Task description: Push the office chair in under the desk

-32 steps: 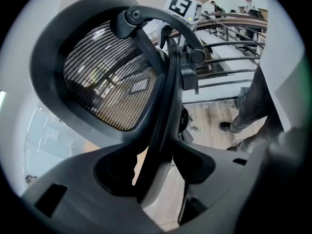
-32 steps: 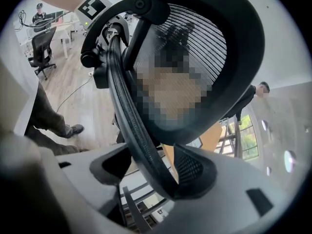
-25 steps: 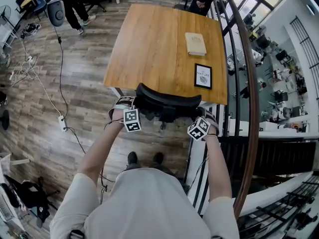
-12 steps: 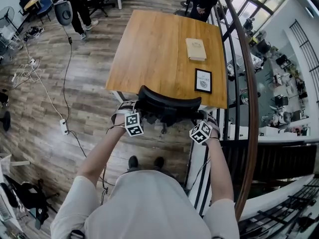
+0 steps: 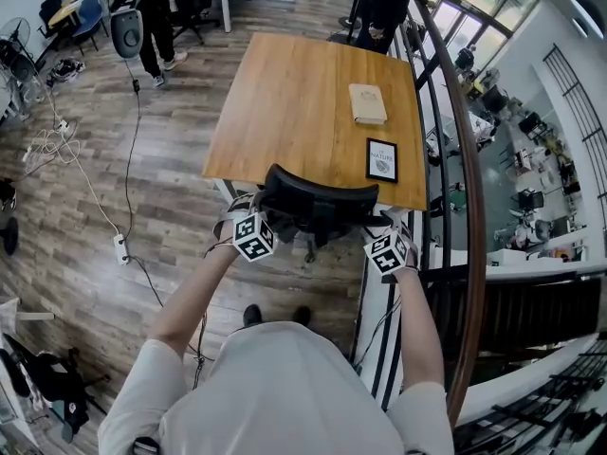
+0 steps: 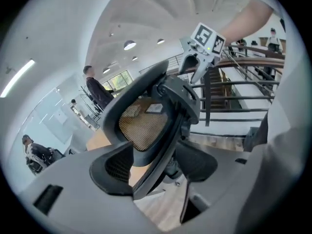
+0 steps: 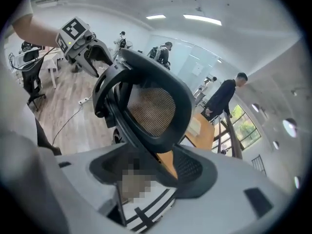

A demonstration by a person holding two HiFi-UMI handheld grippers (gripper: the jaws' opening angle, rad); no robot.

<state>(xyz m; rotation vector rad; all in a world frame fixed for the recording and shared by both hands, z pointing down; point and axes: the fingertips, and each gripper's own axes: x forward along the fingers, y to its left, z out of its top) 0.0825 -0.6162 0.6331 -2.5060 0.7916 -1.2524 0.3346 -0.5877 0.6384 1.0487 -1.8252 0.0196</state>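
The black mesh-backed office chair (image 5: 318, 200) stands at the near edge of the wooden desk (image 5: 303, 93), its seat hidden under the backrest. My left gripper (image 5: 248, 221) is at the backrest's left end and my right gripper (image 5: 386, 242) at its right end. In the left gripper view the chair (image 6: 146, 126) has its back rim running between the wide jaws of the left gripper (image 6: 156, 179), with gaps on both sides. In the right gripper view the chair (image 7: 156, 106) likewise has its rim between the spread jaws of the right gripper (image 7: 151, 172).
A book (image 5: 367, 102) and a framed picture (image 5: 382, 160) lie on the desk's right side. A curved wooden handrail with metal bars (image 5: 471, 178) runs close along the right. A cable and power strip (image 5: 121, 246) lie on the floor to the left. People stand at the far end (image 5: 156, 12).
The chair back and both grippers have moved forward toward the desk, and the person has stepped after them. The backrest now sits at the desk's near edge.
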